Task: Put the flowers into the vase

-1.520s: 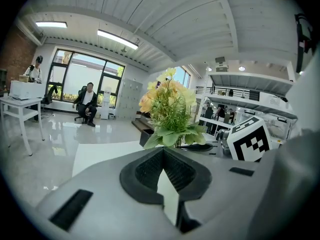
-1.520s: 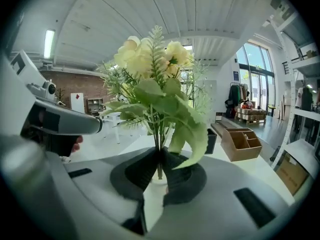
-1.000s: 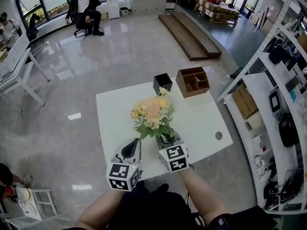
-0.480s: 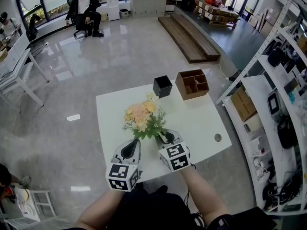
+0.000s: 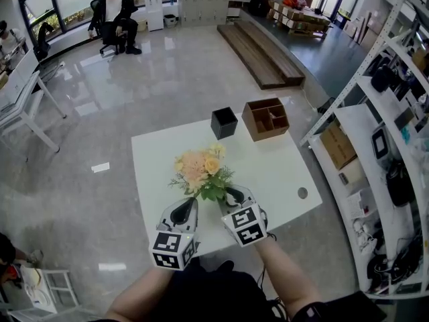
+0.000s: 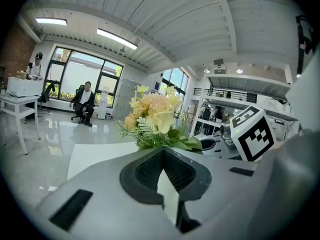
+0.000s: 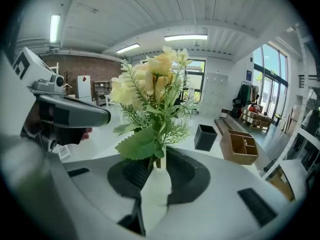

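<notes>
A bouquet of pale yellow and peach flowers [image 5: 200, 170] with green leaves stands over the near part of the white table [image 5: 281, 166]. Its stems rise between the jaws of my right gripper [image 5: 232, 195]. In the right gripper view the stems [image 7: 156, 160] lie against the left pad, with a thin gap to the right pad. These jaws have just been opening. My left gripper [image 5: 188, 203] sits just left of the bouquet, shut and empty [image 6: 162, 151]. The black square vase [image 5: 224, 123] stands at the table's far edge, well beyond the flowers [image 7: 150, 84].
A wooden divided box [image 5: 265, 118] sits to the right of the vase. A small round hole [image 5: 302, 193] marks the table's right side. Metal shelves [image 5: 395, 146] line the right. A person [image 5: 110, 12] sits on a chair far across the floor.
The bouquet has tipped to the left and a little nearer in the head view. The right gripper has rolled slightly. Neither hand has shifted its place.
</notes>
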{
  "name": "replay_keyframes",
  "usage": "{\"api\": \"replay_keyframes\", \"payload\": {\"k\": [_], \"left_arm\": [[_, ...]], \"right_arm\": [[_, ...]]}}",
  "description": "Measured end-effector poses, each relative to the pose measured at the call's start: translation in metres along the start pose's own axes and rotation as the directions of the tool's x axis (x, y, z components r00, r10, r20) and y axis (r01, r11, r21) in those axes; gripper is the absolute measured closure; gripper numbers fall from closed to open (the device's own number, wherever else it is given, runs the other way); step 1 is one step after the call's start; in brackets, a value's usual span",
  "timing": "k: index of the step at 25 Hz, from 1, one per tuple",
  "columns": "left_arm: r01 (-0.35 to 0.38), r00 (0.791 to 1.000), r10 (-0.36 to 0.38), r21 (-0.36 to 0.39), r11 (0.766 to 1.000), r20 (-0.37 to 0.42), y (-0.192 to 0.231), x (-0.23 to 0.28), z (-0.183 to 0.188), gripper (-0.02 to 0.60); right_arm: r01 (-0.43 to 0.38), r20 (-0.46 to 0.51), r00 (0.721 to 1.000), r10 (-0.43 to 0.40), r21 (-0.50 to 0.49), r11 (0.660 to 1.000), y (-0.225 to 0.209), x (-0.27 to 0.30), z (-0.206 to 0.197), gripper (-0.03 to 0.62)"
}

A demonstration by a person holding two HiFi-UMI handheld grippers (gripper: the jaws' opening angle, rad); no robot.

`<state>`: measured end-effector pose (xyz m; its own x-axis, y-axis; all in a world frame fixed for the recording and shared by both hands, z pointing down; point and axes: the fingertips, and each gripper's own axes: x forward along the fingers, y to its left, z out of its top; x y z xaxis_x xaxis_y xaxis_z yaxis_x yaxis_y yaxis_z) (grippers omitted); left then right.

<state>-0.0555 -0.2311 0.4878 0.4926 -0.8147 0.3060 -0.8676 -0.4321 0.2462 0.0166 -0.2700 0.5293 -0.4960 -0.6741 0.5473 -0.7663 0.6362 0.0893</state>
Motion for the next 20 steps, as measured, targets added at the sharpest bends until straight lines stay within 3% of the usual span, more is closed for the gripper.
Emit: {"api": "replay_keyframes", "payload": {"k": [13, 17, 20], "left_arm": [[0.011, 1.000, -0.011, 0.004, 1.000, -0.013, -0.010, 0.001, -0.006, 0.578], [0.015, 1.000, -0.015, 0.008, 1.000, -0.014, -0.012, 0.002, -0.007, 0.578], [0.016, 1.000, -0.016, 0.009, 1.000, -0.014, -0.015, 0.000, -0.007, 0.578]], "right_arm": [[0.018, -0.007, 1.000, -0.018, -0.024, 1.000, -0.003, -0.022, -0.016, 0.511], [0.023, 0.005, 1.000, -0.023, 0.024, 0.999, -0.009, -0.035, -0.025, 0.511], [0.037, 0.061, 0.997, -0.044, 0.122, 0.992, -0.021, -0.051, -0.026, 0.518]]}}
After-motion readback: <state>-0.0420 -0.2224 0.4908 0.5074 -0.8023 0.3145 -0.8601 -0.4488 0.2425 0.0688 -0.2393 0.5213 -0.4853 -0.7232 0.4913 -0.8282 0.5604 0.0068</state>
